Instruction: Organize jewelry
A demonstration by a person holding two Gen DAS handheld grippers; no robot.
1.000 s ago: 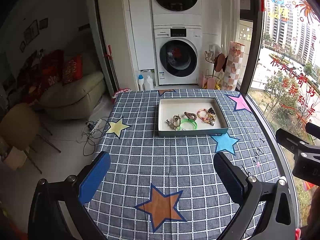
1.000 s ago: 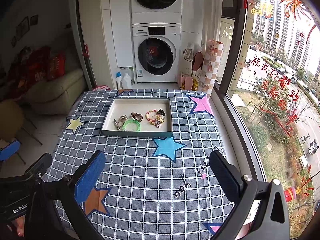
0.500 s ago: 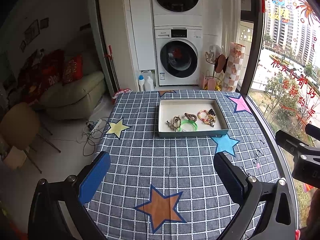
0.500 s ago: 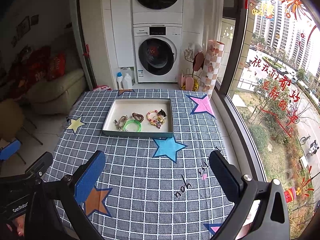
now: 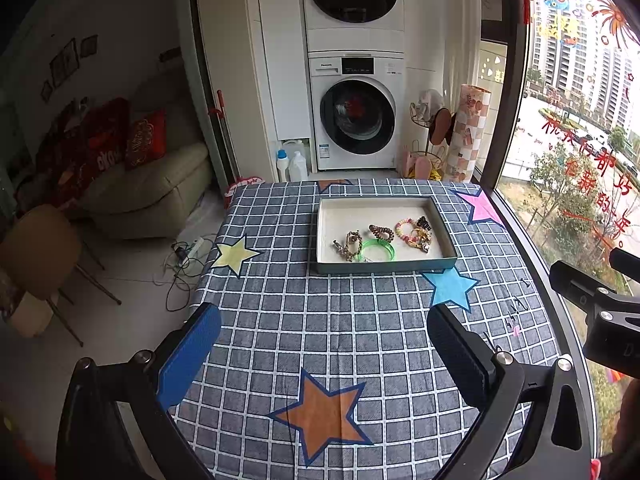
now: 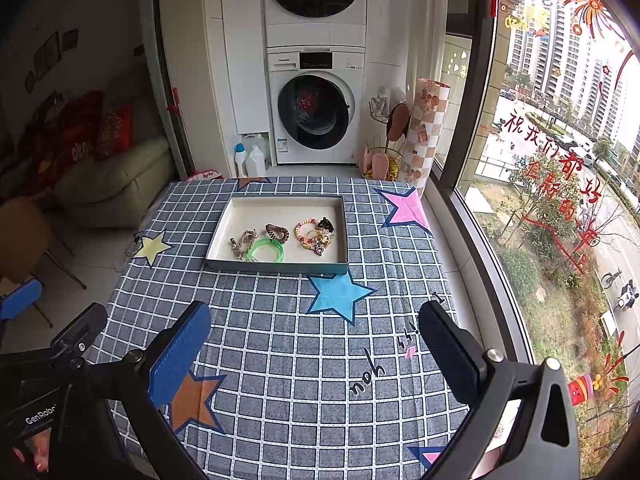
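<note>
A shallow white tray (image 5: 378, 267) (image 6: 276, 267) sits at the far middle of the table. In it lie a metal chain bracelet (image 5: 349, 245) (image 6: 243, 241), a green bangle (image 5: 377, 251) (image 6: 265, 251), a brown coiled hair tie (image 5: 379, 231) (image 6: 277, 232), and a cluster of coloured bead bracelets with a black clip (image 5: 415, 232) (image 6: 314, 233). My left gripper (image 5: 323, 356) hovers open over the near table, well short of the tray. My right gripper (image 6: 314, 354) is likewise open and holds nothing, near the front right.
The table wears a grey checked cloth with coloured stars (image 5: 320, 412) (image 6: 339, 294). A window (image 6: 560, 160) runs along the right edge. Stacked washer and dryer (image 5: 356, 120) stand beyond the far edge. A sofa (image 5: 152, 192) and chair (image 5: 36, 256) are at left.
Both views have shifted very slightly; the tray and jewelry lie as before and both grippers stay open.
</note>
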